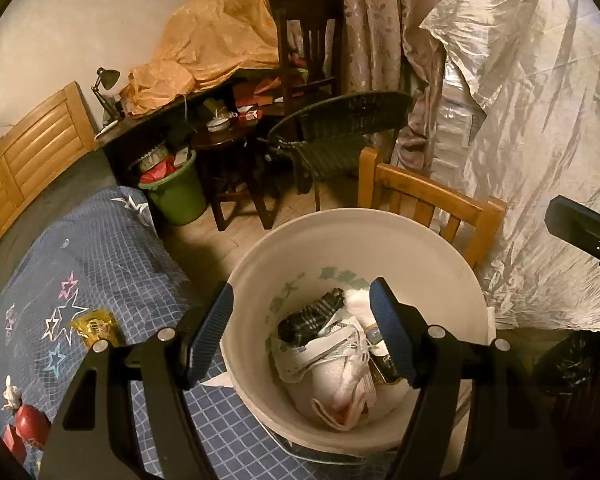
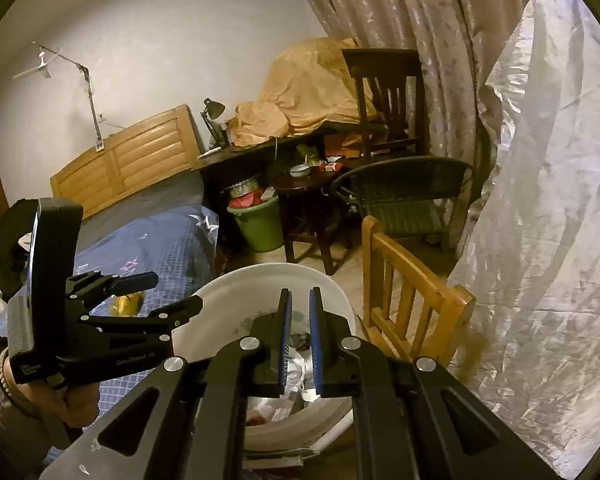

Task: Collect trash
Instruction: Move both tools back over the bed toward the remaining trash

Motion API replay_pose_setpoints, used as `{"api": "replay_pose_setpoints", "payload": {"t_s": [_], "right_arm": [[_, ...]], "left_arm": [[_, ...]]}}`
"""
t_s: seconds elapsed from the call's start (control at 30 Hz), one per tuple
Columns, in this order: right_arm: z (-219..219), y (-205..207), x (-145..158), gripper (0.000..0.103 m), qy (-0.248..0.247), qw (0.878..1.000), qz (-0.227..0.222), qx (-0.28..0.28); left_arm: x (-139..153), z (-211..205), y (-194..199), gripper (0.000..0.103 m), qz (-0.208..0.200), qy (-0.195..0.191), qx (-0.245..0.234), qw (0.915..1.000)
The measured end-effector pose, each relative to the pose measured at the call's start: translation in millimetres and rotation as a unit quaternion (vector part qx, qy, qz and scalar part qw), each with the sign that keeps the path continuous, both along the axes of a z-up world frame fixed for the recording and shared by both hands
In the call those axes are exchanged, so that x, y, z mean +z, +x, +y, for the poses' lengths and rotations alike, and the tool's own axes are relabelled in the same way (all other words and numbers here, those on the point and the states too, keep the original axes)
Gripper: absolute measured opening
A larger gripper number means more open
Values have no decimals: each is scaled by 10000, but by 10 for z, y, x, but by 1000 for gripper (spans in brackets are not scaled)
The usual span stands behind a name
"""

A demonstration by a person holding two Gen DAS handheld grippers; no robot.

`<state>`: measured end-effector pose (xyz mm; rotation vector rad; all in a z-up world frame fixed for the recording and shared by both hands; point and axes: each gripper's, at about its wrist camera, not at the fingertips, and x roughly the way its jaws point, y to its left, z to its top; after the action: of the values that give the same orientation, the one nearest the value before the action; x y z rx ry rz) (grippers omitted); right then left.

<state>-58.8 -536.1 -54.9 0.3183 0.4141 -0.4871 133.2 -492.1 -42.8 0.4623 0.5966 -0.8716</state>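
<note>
The left gripper hangs over the white basin with its jaws spread wide and nothing between the blue pads. Directly below and just ahead of its fingertips lies the trash, a heap of crumpled white wrappers, a dark checked piece and a dark packet, settled in the basin's bottom. Out to this gripper's left, on the blue checked bedcover, a yellow wrapper lies well apart from the basin.

The right gripper is clenched, its pads standing close together with nothing seen between them, poised above the basin's near rim. Beyond the basin stand a wooden chair to the right and a green bucket farther off.
</note>
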Motion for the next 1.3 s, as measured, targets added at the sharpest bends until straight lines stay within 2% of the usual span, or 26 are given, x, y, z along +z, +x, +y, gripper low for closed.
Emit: {"api": "replay_pose_setpoints", "payload": {"t_s": [0.5, 0.63, 0.8, 0.9, 1.03, 1.17, 1.3], "right_arm": [[278, 280, -43, 12, 69, 9995, 24, 313], [481, 405, -61, 39, 46, 9990, 31, 449], [735, 555, -42, 43, 49, 9977, 50, 673], [913, 625, -59, 55, 53, 9969, 27, 780], [1106, 743, -124, 74, 133, 9954, 66, 945], [1411, 966, -268, 83, 358, 9916, 161, 1230], [1789, 1242, -424, 85, 559, 9835, 316, 1690]], "left_arm": [[37, 437, 87, 68, -36, -56, 442, 9990], [38, 676, 98, 75, -142, -90, 634, 9978], [17, 999, 109, 79, -128, -98, 834, 9964], [-45, 1285, 131, 86, -3, -59, 992, 9951], [-157, 1759, 223, 87, 240, 72, 1292, 9913], [-211, 2342, 402, 87, 590, 34, 1752, 9828], [-184, 2986, 668, 87, 766, -23, 2329, 9695]]}}
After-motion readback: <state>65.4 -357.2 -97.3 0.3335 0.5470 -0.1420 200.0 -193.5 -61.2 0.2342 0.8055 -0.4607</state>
